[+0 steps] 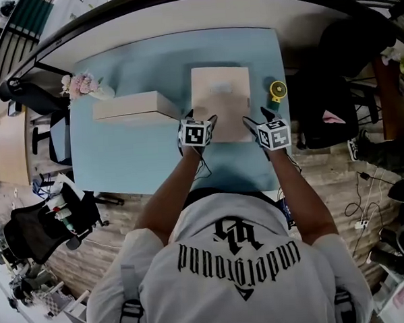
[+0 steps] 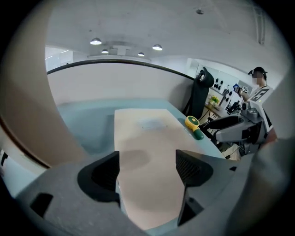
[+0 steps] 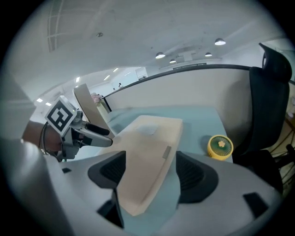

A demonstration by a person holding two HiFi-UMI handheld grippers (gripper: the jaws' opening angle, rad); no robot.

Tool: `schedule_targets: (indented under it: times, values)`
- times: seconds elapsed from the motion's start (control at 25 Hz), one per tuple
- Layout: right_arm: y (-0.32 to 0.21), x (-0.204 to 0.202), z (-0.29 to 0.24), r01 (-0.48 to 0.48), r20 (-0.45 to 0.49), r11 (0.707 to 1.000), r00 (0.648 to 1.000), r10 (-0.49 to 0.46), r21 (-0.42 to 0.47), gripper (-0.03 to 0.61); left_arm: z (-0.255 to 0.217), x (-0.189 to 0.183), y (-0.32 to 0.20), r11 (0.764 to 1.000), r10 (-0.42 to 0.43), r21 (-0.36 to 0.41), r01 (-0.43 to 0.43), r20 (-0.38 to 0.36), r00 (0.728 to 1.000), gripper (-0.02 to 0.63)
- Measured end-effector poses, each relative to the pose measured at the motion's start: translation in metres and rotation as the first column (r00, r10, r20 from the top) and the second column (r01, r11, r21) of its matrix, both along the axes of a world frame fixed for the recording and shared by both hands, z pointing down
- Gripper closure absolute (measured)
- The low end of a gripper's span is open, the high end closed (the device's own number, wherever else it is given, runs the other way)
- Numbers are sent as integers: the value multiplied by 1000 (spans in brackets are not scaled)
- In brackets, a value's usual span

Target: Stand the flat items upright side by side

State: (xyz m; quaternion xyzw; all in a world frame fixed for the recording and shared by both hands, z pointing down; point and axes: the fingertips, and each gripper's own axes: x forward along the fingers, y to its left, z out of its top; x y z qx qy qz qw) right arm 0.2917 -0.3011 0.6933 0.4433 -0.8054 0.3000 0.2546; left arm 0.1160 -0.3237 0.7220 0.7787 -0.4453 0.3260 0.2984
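While the left gripper point(image 1: 200, 118) and right gripper point(image 1: 257, 119) hold their jaws apart over the near edge of the flat box point(image 1: 220, 89) lying mid-frame on the table point(image 1: 120, 155), an uneven pinch could let it slip and knock over the upright box point(image 1: 128, 106) at left.

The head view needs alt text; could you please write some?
The left gripper and right gripper are at the near edge of a flat beige box on a light blue table; a second beige box stands at left.

Left gripper point(image 1: 201, 119) and right gripper point(image 1: 256, 117) point downward, jaws apart.
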Motion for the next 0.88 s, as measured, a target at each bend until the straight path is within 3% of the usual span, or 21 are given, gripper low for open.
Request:
schedule_targets:
  times: [0.32, 0.68, 0.88]
  values:
    - [-30, -2, 45, -14, 39, 989, 999, 20, -149, 210, 33, -8, -26, 993, -64, -101, 62, -13, 998, 196]
    - [-25, -18, 88, 16, 157, 939, 987, 41, -344, 213, 49, -9, -28, 981, -106, -169, 94, -59, 993, 178]
    - [-24, -19, 91, 15, 162, 936, 986, 45, -352, 225, 54, -8, -28, 979, -119, -177, 104, -77, 990, 178]
